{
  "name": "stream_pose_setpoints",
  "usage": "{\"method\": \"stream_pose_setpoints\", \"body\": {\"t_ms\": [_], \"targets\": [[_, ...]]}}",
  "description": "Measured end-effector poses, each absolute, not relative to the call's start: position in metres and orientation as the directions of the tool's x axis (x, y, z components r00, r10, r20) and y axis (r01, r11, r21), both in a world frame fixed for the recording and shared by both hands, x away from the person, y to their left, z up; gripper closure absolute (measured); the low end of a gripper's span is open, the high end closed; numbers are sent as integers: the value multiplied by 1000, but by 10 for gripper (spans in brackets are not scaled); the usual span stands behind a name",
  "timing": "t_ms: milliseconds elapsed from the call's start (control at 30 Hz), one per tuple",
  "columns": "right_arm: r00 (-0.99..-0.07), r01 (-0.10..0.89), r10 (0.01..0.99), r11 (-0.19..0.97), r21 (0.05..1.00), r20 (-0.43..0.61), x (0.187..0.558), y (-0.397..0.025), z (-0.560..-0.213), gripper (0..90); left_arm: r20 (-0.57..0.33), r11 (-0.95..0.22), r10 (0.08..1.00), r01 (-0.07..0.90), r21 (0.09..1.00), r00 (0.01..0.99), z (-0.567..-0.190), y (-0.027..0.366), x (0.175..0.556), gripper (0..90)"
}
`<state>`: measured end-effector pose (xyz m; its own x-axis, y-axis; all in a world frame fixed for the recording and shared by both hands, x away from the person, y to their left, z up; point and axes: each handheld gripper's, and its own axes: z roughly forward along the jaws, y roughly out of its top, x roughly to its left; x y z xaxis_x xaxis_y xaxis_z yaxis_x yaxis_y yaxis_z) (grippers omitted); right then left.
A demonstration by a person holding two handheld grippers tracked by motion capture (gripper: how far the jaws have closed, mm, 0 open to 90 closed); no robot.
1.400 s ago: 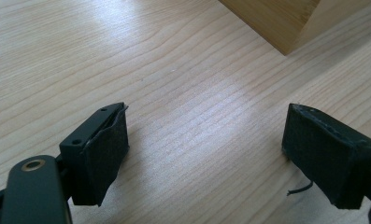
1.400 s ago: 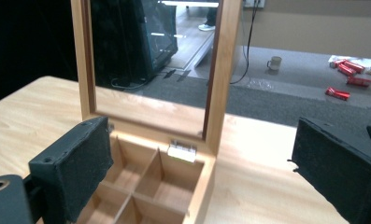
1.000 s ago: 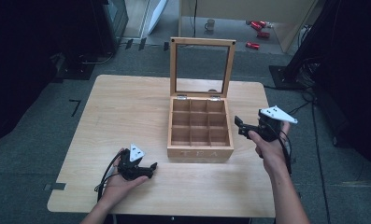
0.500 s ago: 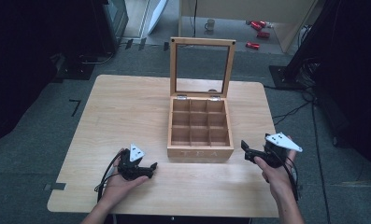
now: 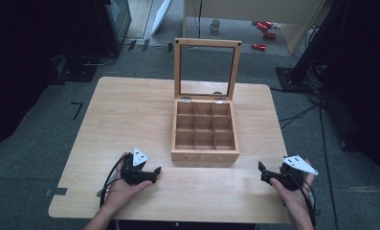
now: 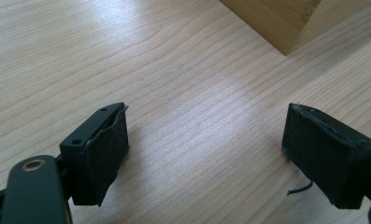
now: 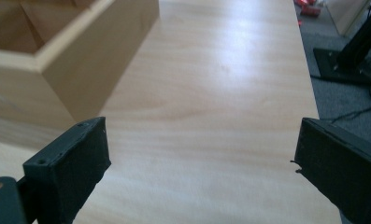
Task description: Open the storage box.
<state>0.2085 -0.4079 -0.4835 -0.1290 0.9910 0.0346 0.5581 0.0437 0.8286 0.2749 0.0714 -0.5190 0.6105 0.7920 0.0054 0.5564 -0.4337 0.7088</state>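
An open wooden tea box (image 5: 205,139) stands mid-table (image 5: 130,115) between the left gripper (image 5: 151,173) and right gripper (image 5: 263,173), both resting low at the near edge, jaws spread wide, gripping nothing.

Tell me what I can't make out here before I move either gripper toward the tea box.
- Tea box compartments: high view, floors of the front row hidden by the front wall and dividers; contents can't be confirmed.
- Tea box in left gripper view: cut off by the top edge; only a corner shows.
- Items on the floor beyond the table: high view, too small to identify.
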Motion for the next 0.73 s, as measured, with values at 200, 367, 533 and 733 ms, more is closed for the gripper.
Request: {"method": "stream_pose_setpoints", "body": {"t_ms": [200,367,533,733], "targets": [[-108,619,994,64,783,4,199,-414,-507,29,5,-434,792,556,709,610,-519,71,275,151],[-117,686,993,107,720,-36,202,-412,-519,30,5,-434,792,556,709,611,-519,71,275,151],[-125,688,992,105,718,-25,202,-409,-524,23,6,-434,792,556,709,611,-519,71,275,151],[-137,695,990,75,715,29,203,-413,-526,22,6,-434,792,556,709,611,-519,71,275,151]]}}
